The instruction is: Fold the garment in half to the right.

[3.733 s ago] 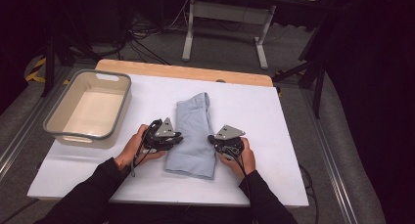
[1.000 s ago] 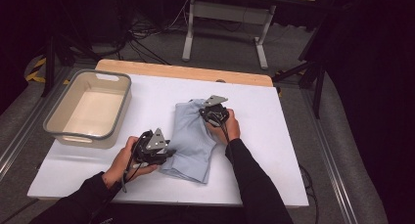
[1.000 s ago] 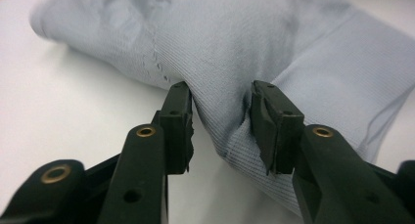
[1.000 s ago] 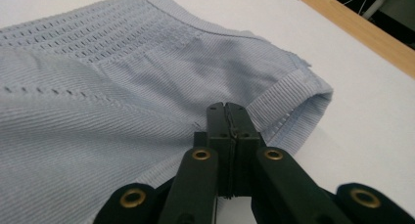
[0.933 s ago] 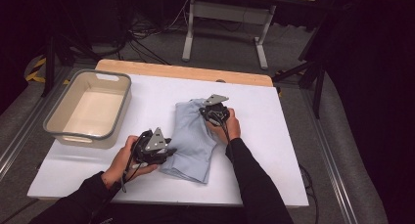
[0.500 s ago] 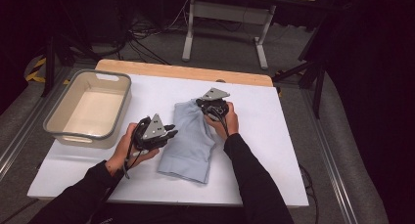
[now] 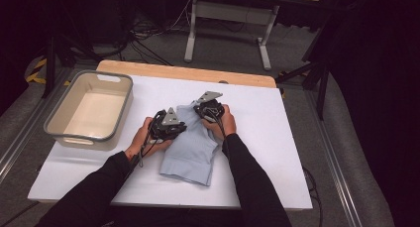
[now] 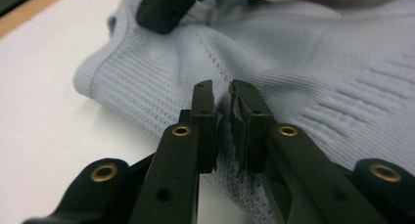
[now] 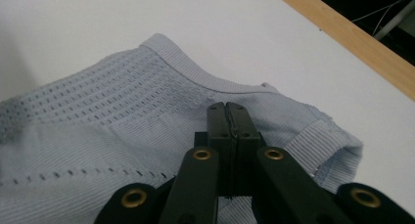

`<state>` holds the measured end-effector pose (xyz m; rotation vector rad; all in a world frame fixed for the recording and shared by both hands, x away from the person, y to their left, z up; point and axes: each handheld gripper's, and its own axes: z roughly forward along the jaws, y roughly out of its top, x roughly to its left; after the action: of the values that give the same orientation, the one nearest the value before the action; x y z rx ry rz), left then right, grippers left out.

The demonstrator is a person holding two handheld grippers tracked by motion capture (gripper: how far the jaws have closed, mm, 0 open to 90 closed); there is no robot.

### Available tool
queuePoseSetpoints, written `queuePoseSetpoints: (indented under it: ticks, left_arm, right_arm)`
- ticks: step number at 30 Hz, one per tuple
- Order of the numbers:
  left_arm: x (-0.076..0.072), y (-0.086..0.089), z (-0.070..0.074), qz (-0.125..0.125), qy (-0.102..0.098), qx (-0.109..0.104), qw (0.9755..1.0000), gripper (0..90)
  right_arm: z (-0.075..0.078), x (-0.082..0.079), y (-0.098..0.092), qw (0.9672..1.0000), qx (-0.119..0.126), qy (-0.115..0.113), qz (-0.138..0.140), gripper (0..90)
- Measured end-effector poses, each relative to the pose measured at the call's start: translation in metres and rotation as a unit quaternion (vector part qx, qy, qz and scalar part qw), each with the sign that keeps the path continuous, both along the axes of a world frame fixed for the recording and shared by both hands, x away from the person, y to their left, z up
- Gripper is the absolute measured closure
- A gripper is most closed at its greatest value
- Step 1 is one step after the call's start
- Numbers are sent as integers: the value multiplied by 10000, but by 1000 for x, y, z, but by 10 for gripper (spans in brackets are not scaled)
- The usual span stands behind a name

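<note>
Moved in from the table's near-left area, the left gripper [image 7: 168,125] now sits at the left edge of the pale blue knit garment [image 7: 193,150], far closer to its partner than a second ago. Left of the garment, the grey bin [image 7: 89,109] stands where it stood throughout. Those left jaws have just been closing; in the left gripper view they stand a narrow gap apart with ribbed fabric [image 8: 303,72] rising between them, though whether the pads already press on it cannot be told. At the garment's far end, toward the wooden table edge [image 7: 188,72], the right gripper [image 7: 209,108] has drifted only slightly, its jaws pressed tight together and, in the right gripper view, laid over the cloth just short of the ribbed hem [image 9: 195,70]. The garment lies more bunched at its far end than before, on the white tabletop [image 7: 277,138] right of the bin.
</note>
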<state>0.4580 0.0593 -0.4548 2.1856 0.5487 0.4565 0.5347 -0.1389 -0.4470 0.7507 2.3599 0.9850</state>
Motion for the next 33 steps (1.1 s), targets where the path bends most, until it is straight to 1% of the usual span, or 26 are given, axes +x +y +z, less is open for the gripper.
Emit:
queuePoseSetpoints:
  ticks: [3, 4, 5, 6, 7, 8, 9, 10, 11, 14, 15, 16, 18, 19, 20, 21, 22, 24, 25, 27, 28, 29, 30, 31, 32, 33]
  left_arm:
    - [1, -2, -2, -42, 26, 96, 9999, 830]
    - [1, -2, -3, -37, 31, 180, 9998, 835]
    - [3, -2, -6, -22, 117, 200, 9997, 840]
    - [3, -2, -6, -22, 117, 200, 9997, 842]
    - [4, -2, -7, -22, 177, 174, 9997, 844]
    - [5, 0, -7, -18, 227, 168, 9996, 844]
    - [5, 0, -7, -24, 232, 196, 9995, 846]
    - [5, 0, -7, -20, 230, 209, 9995, 848]
    - [5, 0, -7, -20, 230, 209, 9995, 848]
    - [5, 0, -8, -23, 219, 206, 9995, 848]
    - [5, 0, -8, -25, 218, 205, 9995, 847]
    - [4, 0, -7, -16, 192, 224, 9996, 847]
    - [3, -1, -7, 4, 142, 233, 9996, 843]
    - [3, -1, -7, 4, 142, 233, 9996, 841]
    - [3, -1, -6, 12, 106, 228, 9997, 841]
    - [3, 0, -6, 27, 97, 203, 9997, 835]
    - [3, 0, -5, 53, 64, 176, 9998, 817]
    - [3, 1, -4, 56, 62, 141, 9999, 814]
    - [3, 1, -3, 69, 48, 107, 9999, 814]
    - [2, 4, 0, 95, -23, 13, 10000, 814]
    - [2, 5, 2, 88, -42, 8, 10000, 816]
    - [0, 7, 5, 116, -97, -70, 9999, 817]
    - [0, 9, 7, 116, -112, -109, 9998, 827]
    - [-2, 11, 11, 70, -142, -223, 9996, 829]
    - [-2, 11, 11, 70, -142, -223, 9996, 830]
    - [-3, 13, 13, 2, -144, -306, 9994, 832]
  right_arm:
    - [-4, 2, -2, 10000, 8, 50, -47, 897]
    - [-5, 3, -3, 9999, 4, 37, -106, 897]
    - [-6, 3, -4, 9999, 42, 43, -162, 897]
    - [-6, 4, -5, 9998, 65, 39, -210, 897]
    - [-6, 4, -7, 9995, 80, 28, -312, 897]
    - [-7, 5, -8, 9992, 11, 18, -391, 898]
    - [-8, 6, -10, 9992, 10, 29, -410, 898]
    - [-8, 7, -12, 9989, 103, 54, -453, 898]
    - [-8, 7, -12, 9989, 103, 54, -453, 898]
    - [-6, 7, -15, 9979, -33, -66, -643, 897]
    - [-7, 9, -19, 9966, -57, -109, -811, 898]
    - [-7, 9, -22, 9963, -20, -83, -859, 897]
    - [-7, 10, -28, 9946, 244, -20, -1004, 894]
    - [-7, 10, -28, 9946, 244, -20, -1004, 894]
    - [-6, 10, -30, 9938, 329, -19, -1060, 888]
    - [-4, 9, -31, 9934, 372, -53, -1084, 873]
    - [1, 6, -32, 9931, 427, -145, -1081, 863]
    - [8, 1, -31, 9931, 548, -218, -1017, 870]
    - [8, 1, -31, 9931, 548, -218, -1017, 870]
    - [15, -7, -27, 9954, 557, -273, -734, 879]
    - [17, -14, -24, 9965, 537, -313, -559, 883]
    - [18, -17, -23, 9968, 540, -316, -490, 882]
    - [19, -31, -20, 9978, 571, -274, -189, 892]
    - [19, -38, -19, 9981, 547, -259, -63, 896]
    - [19, -38, -19, 9981, 547, -259, -63, 896]
    - [18, -49, -17, 9982, 563, -171, 92, 897]
